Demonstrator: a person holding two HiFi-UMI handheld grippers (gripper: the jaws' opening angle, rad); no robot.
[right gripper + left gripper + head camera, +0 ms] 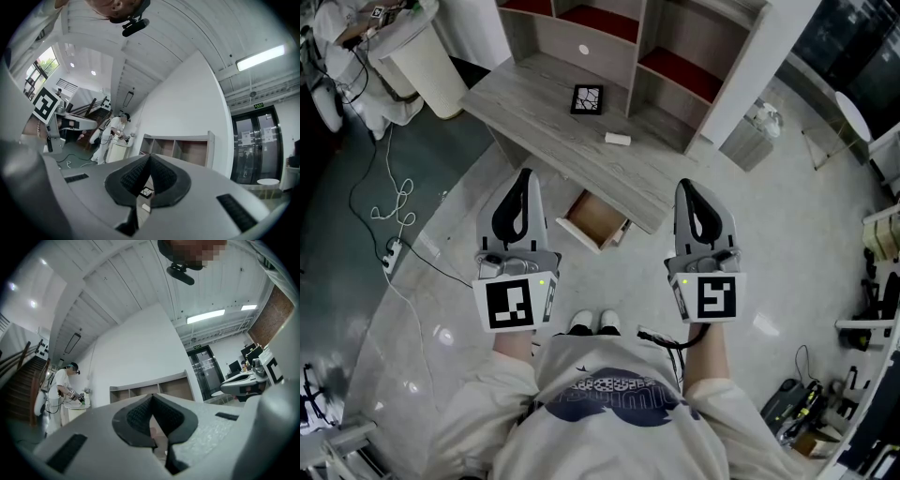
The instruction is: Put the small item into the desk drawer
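**Operator A:** Gripper status?
**Operator B:** I hold the left gripper (pixel 525 176) and the right gripper (pixel 686 186) side by side and roughly level. Both are clenched, nothing between the jaws.
**Operator A:** Target?
**Operator B:** The drawer (pixel 598 217) stands open just beyond them. The small white block (pixel 618 140) lies farther off on the desk (pixel 534 122).

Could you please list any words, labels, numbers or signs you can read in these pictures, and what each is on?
Nothing is legible.
Green sign above the glass door: too small.
Dark print on the person's shirt: blurred.
Square markers on left gripper and right gripper: patterns, no letters.
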